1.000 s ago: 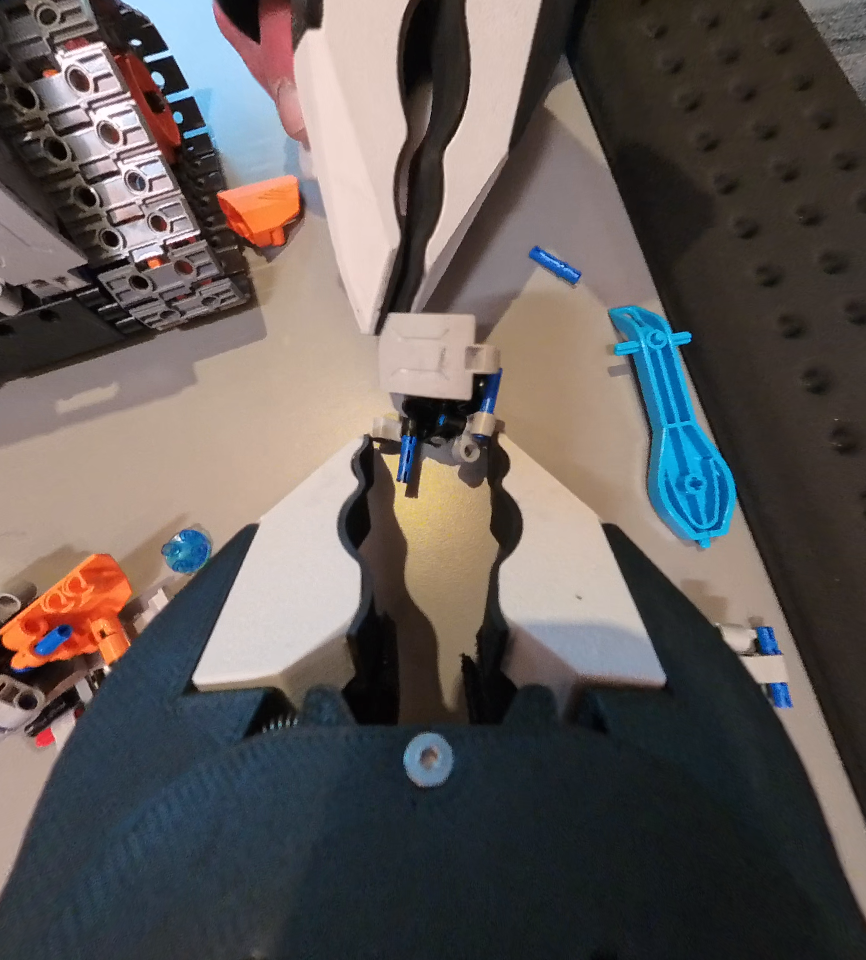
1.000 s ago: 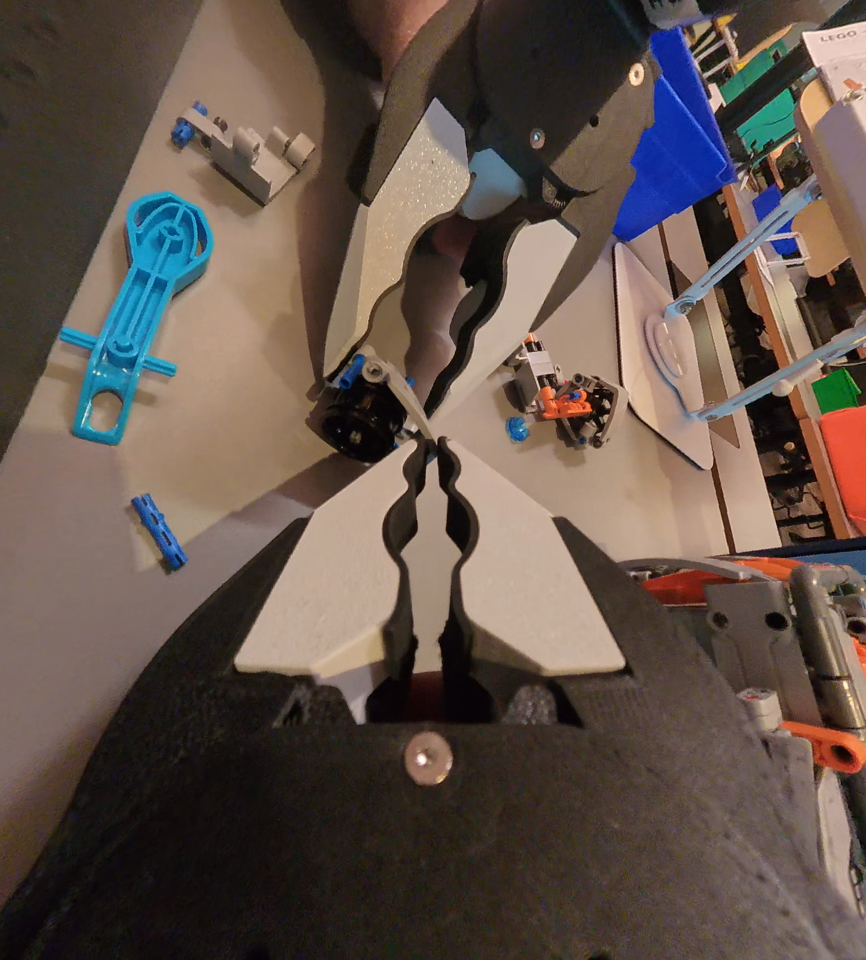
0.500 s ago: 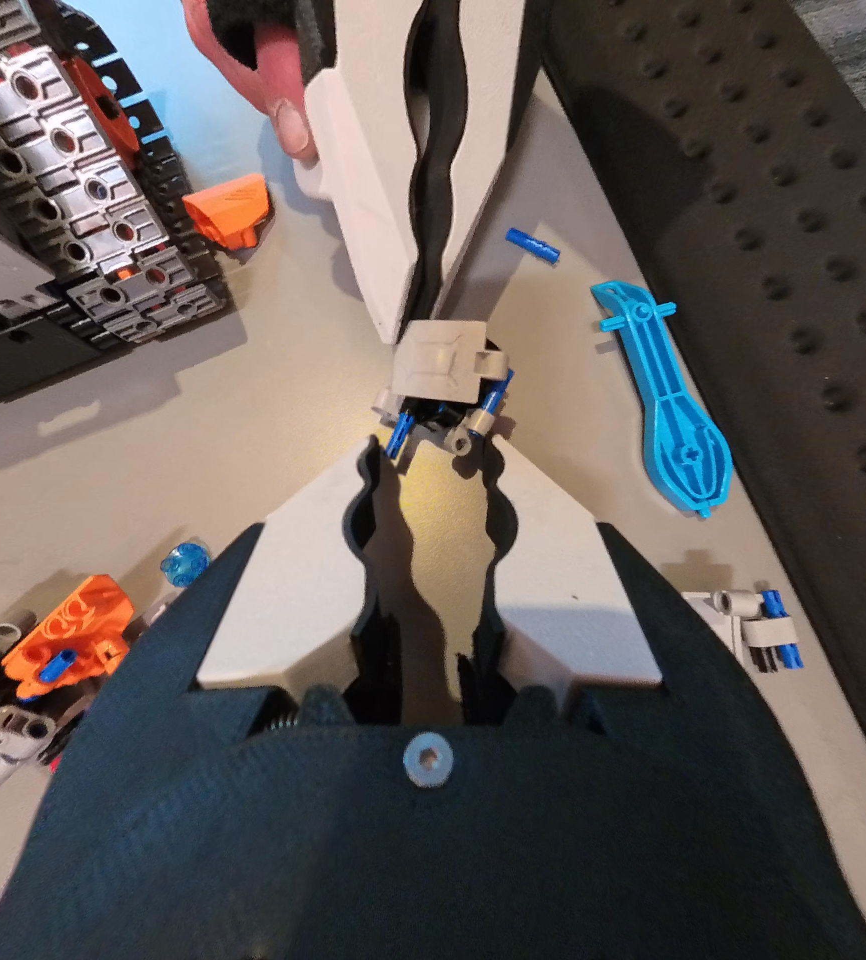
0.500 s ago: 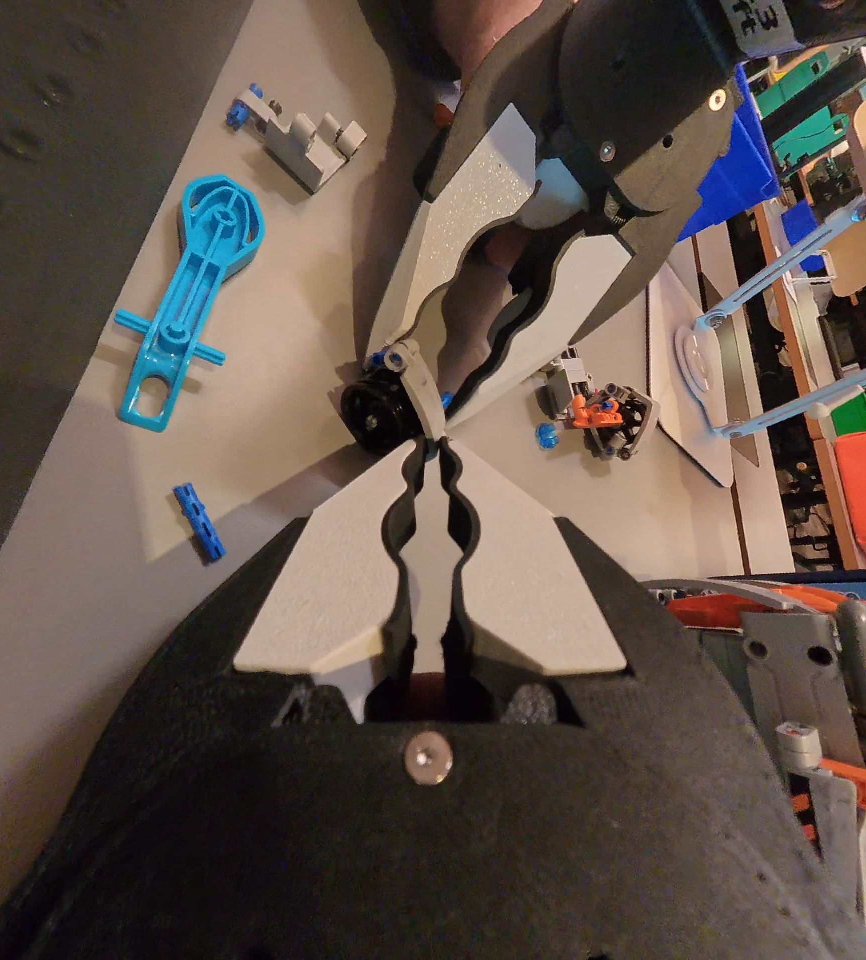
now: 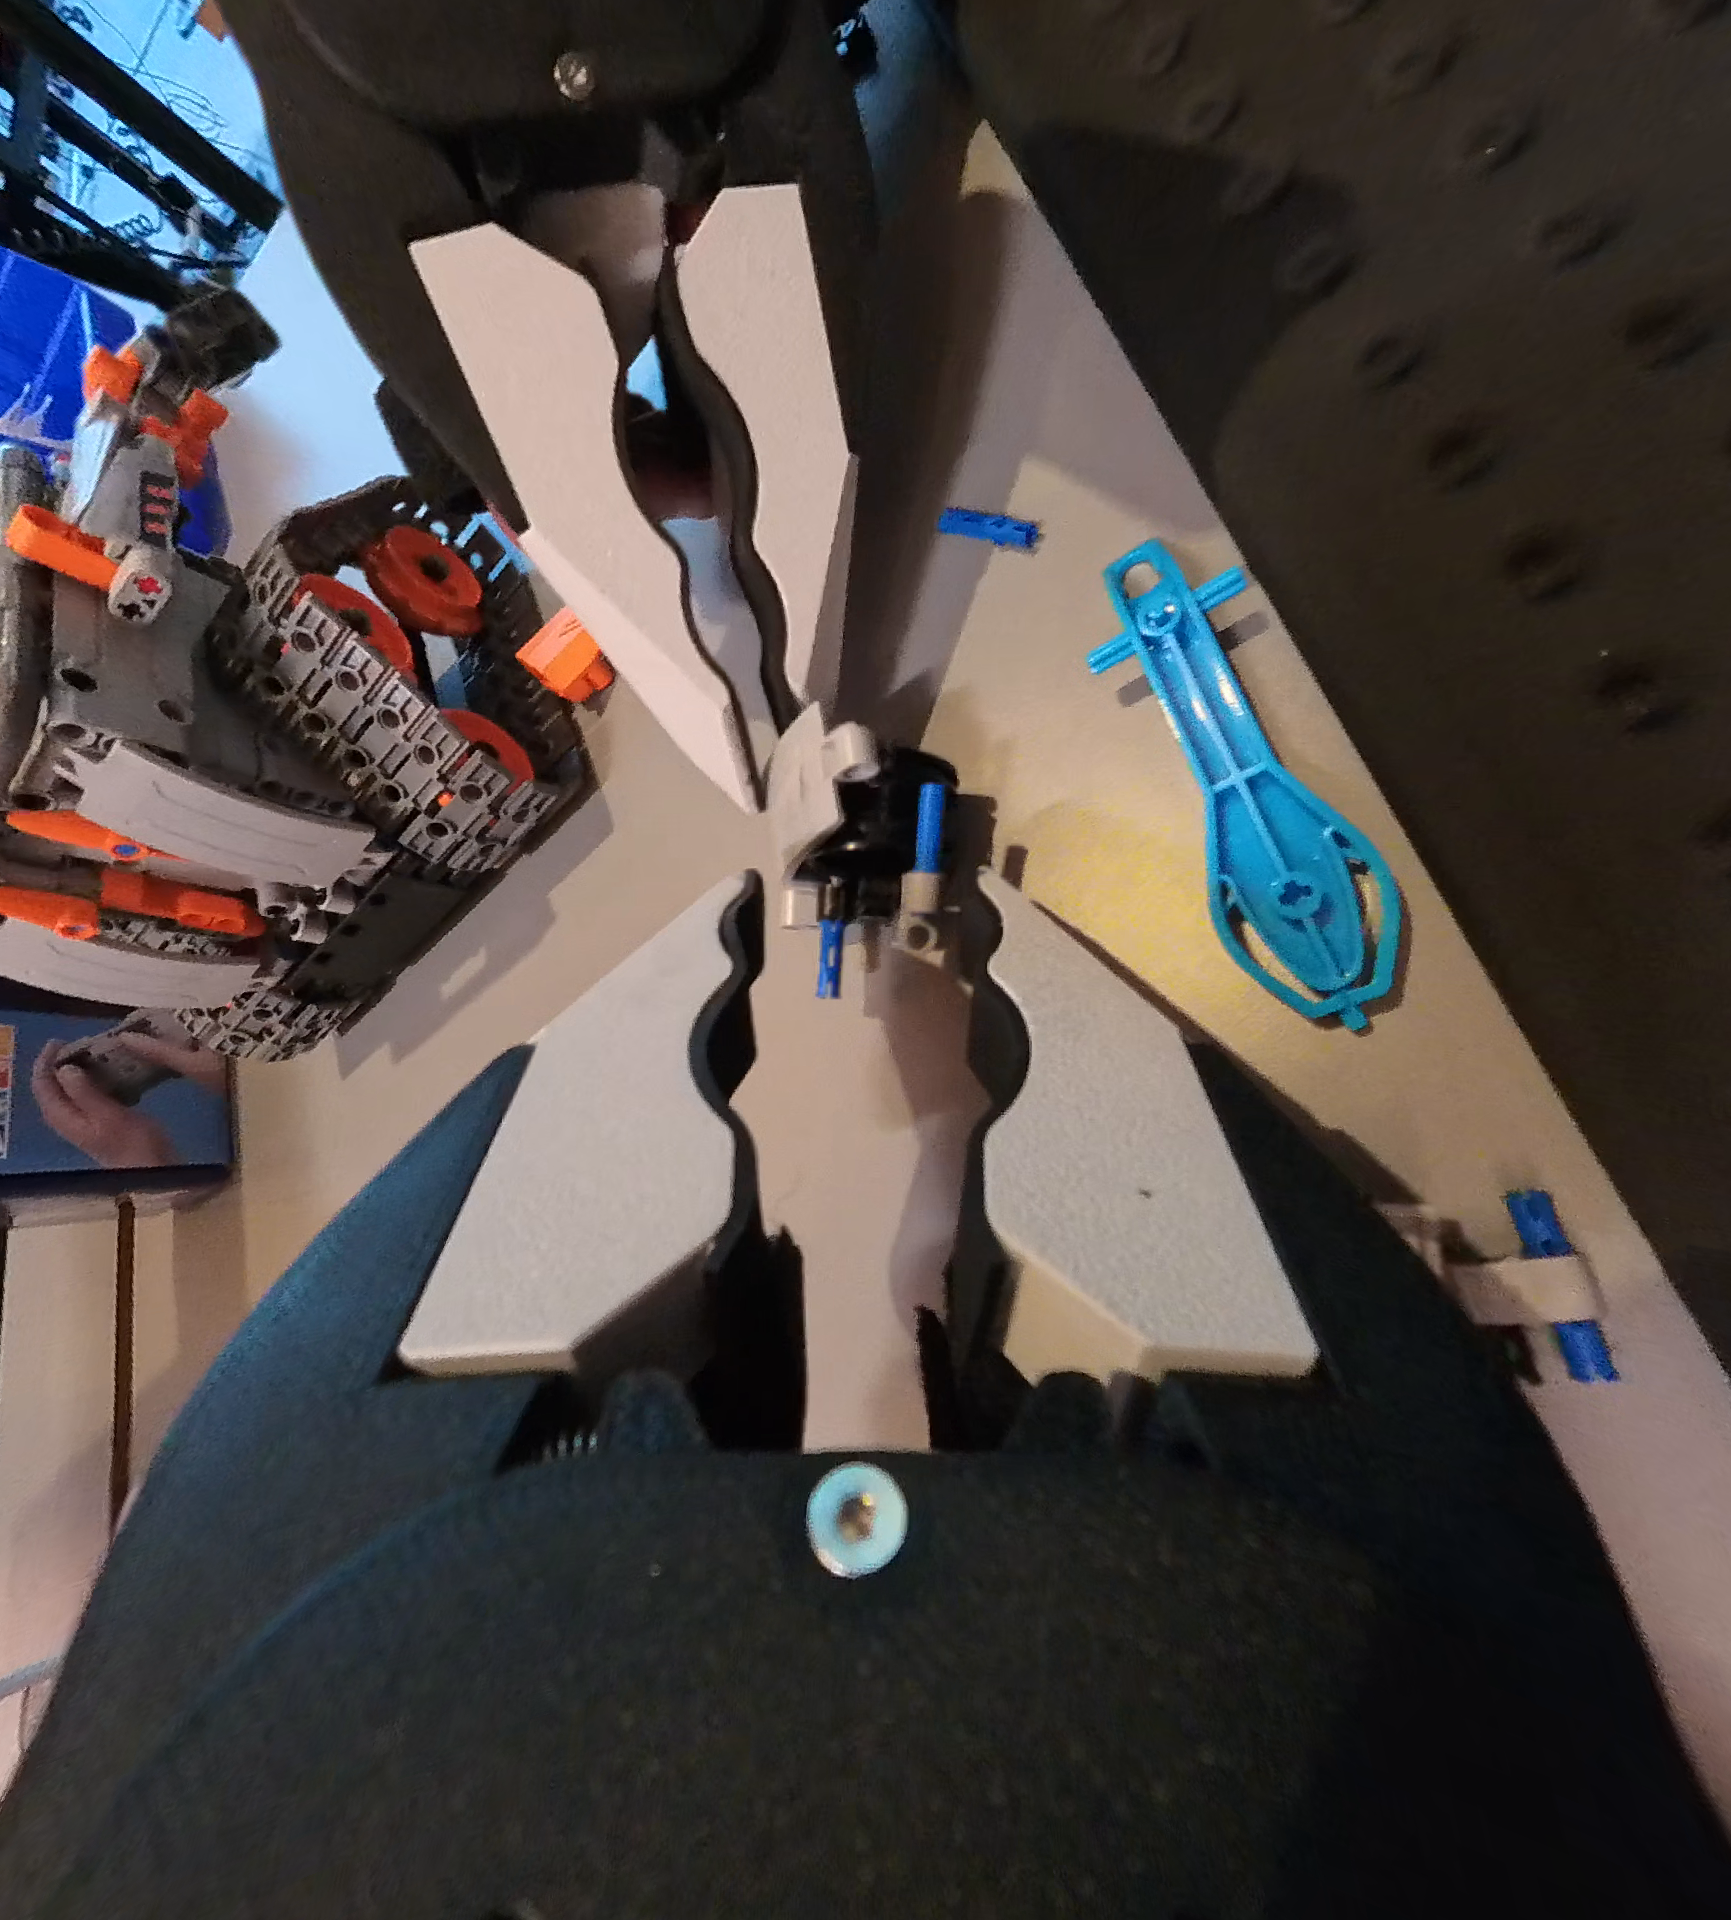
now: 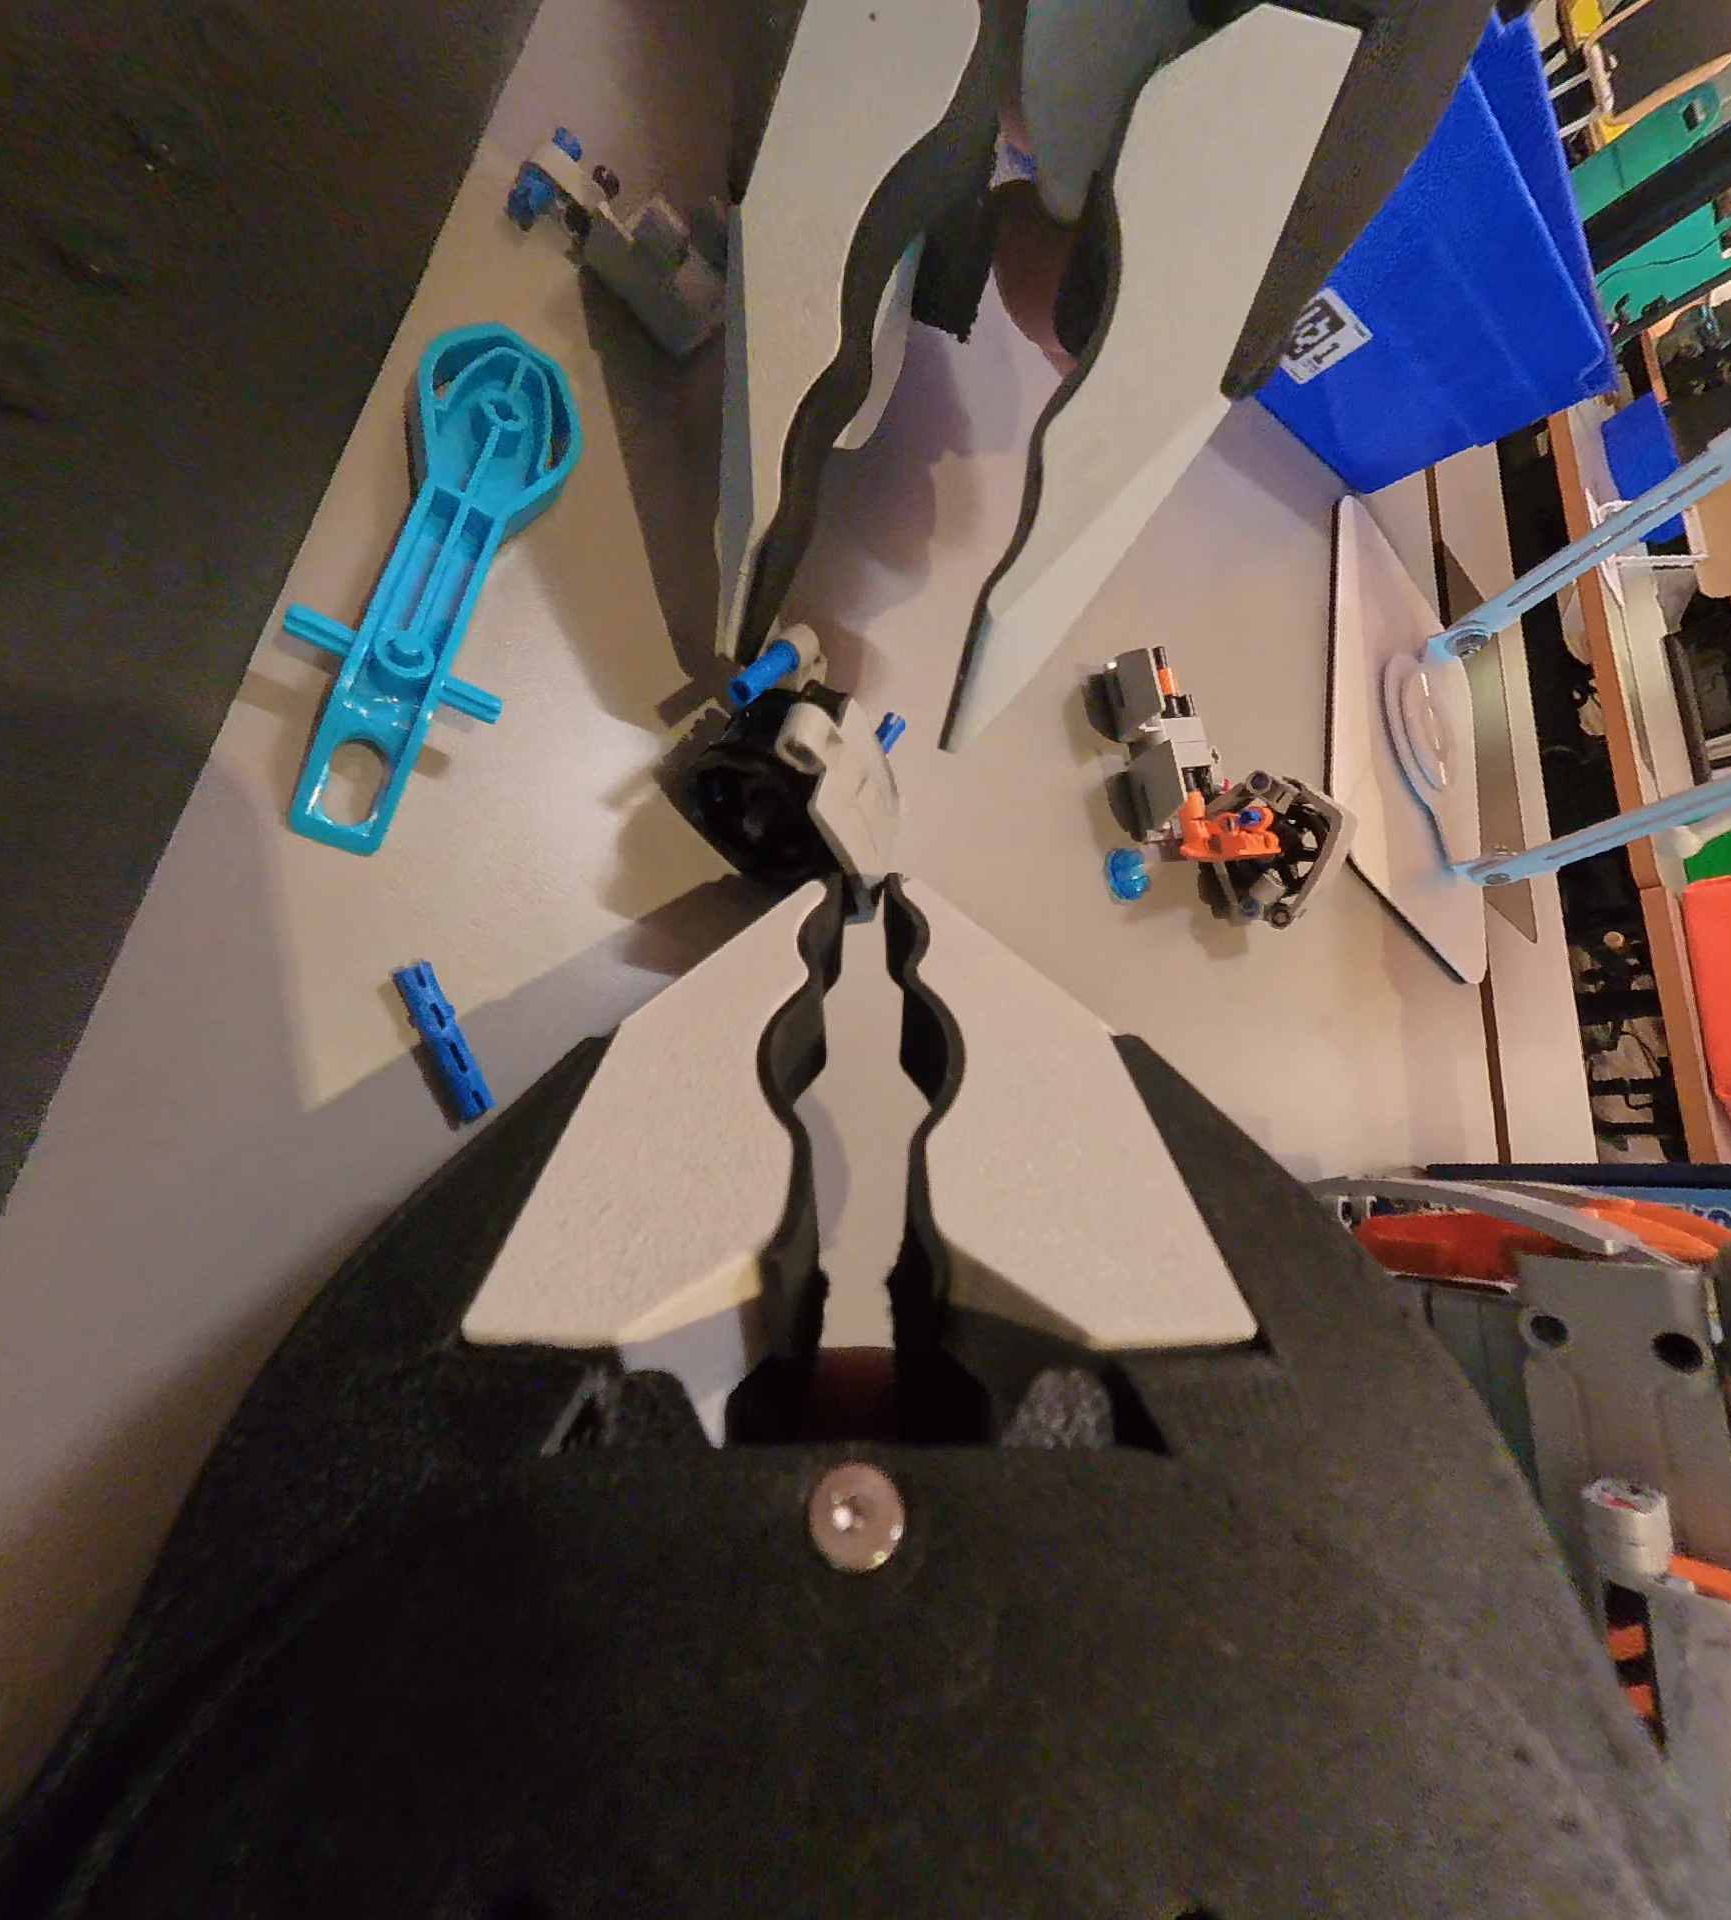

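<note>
Right gripper [image 6: 856, 894] pinches the grey plate of a small brick assembly [image 6: 788, 790] at its nearly closed tips. Left gripper [image 5: 866, 914], jaws wide apart, straddles the assembly's far end, gripping nothing. Blue lever [image 6: 425, 603] lies left of it.

Left gripper [image 5: 866, 914]: body black, grainy printed texture, broad rounded shell filling lower frame; silver screw [image 5: 856, 1519] in washer at centre; two pale grey wedge fingers [image 5: 622, 1164] tapering toward frame centre; inner edges lined with black wavy padding; small coil spring visible at left finger root.

Right gripper [image 6: 856, 894]: same build; black textured shell, silver screw [image 6: 856, 1529] centre-low, pale grey wedge fingers [image 6: 663, 1174], black scalloped liners.
</note>
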Demonstrator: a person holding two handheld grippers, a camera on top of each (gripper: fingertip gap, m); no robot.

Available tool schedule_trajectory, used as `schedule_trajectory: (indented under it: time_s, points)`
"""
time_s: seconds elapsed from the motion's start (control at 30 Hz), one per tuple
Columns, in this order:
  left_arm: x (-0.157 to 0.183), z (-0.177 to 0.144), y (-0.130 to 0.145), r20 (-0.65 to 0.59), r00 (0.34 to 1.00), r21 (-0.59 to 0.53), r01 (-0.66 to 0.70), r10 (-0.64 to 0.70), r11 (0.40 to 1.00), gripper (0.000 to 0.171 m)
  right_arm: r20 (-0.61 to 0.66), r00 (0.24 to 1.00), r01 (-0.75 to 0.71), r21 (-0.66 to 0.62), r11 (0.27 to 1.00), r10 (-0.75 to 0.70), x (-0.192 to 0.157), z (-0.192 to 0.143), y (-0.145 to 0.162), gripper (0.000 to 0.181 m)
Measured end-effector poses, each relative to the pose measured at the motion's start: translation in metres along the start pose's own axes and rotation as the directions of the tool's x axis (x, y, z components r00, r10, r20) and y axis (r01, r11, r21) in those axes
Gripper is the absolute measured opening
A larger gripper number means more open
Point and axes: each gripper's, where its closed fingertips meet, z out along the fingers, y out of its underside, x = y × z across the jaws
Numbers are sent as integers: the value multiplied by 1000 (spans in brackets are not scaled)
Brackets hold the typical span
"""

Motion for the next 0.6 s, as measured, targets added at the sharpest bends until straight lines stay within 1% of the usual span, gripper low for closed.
schedule_trajectory:
  time_s: [0.07, 0.13, 0.23, 0.37, 0.47, 0.6]
  points:
    - [3, 1, 1, -1, 1000, -5, -3, 3, 1000, 28, 5, 1000, 1, -11, 1000, -1, -1, 0, 1, 7]
    - [6, 0, 1, -6, 1000, -3, -22, 22, 1000, 16, 7, 1000, -8, -17, 1000, 8, 0, -1, 1, 13]
    - [8, 1, -1, -13, 1000, 13, -8, 8, 1000, 14, 10, 1000, -14, -10, 1000, 14, 0, -4, -3, 14]
    - [8, 3, 0, -4, 1000, 4, -11, 11, 1000, 14, 4, 1000, -5, -21, 1000, 5, 1, -8, -5, 14]
    - [6, 4, 0, -2, 1000, 1, 7, -7, 1000, 14, 12, 1000, -15, -6, 1000, 15, 1, -12, -10, 11]
    - [6, 5, 0, 1, 1000, 3, 21, -21, 1000, 13, 12, 1000, -27, -13, 1000, 27, 0, -12, -10, 6]
